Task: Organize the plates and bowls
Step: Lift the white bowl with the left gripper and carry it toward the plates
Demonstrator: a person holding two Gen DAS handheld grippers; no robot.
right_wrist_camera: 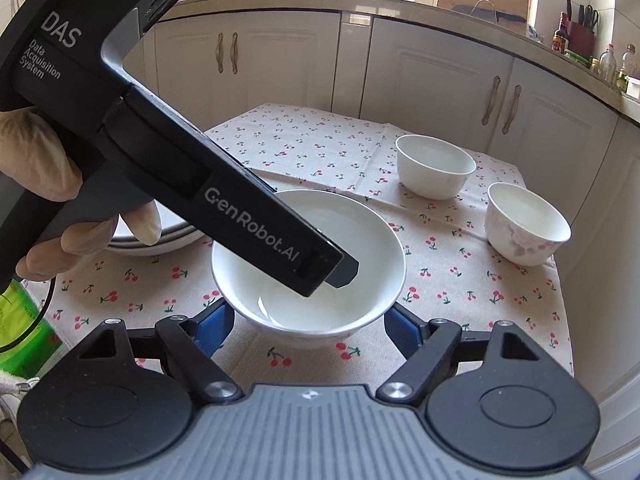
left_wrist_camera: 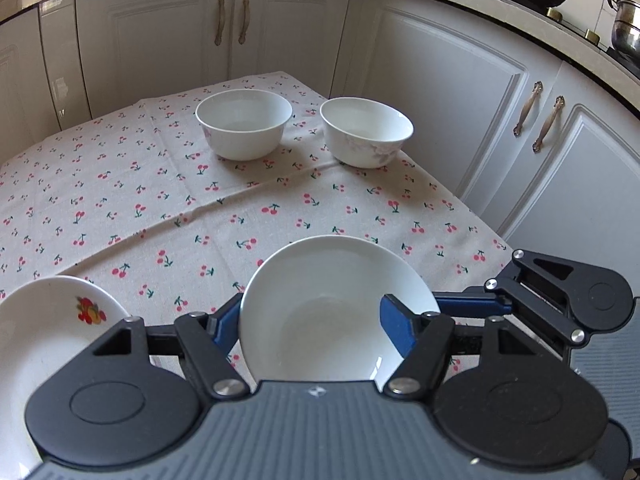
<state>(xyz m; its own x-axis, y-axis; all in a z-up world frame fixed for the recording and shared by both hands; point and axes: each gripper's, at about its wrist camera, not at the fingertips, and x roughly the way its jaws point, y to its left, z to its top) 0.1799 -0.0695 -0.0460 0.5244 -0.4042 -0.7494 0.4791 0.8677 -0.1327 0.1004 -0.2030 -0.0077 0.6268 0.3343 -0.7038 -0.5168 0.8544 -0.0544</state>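
Left claw: the left claw [left_wrist_camera: 316, 326] straddles the rim of a glossy white shallow ceramic plate [left_wrist_camera: 320, 304], one blue pad [left_wrist_camera: 394, 326] inside the rim and the other outside; whether the pads actually press the rim cannot be told
Right claw: the right claw [right_wrist_camera: 308, 322] sits spread wide, its blue pads [right_wrist_camera: 402, 326] to either side of the same plate's base, apart from it
Shallow plate: smooth, round, deep-welled, resting near the front of the worktop; its well is empty, with the tip of the left tool reaching into it in the right wrist view
Stacked plates: a stack of white ceramic plates [right_wrist_camera: 160, 236] lies just left of the shallow plate, the top one carrying a red-and-yellow fruit print [left_wrist_camera: 90, 312]
Bowls: two white round porcelain bowls stand upright at the far side, well apart from the plates; the left bowl [left_wrist_camera: 244, 124] is plain, the right bowl [left_wrist_camera: 366, 132] bears a faint lilac flower pattern, and both look empty
Worktop: a beige woven tablecloth printed with red cherries [left_wrist_camera: 160, 200], creased along its folds, covers the worktop
Hand: a pale gloved hand [right_wrist_camera: 36, 172] grips the black plastic handle of the left tool
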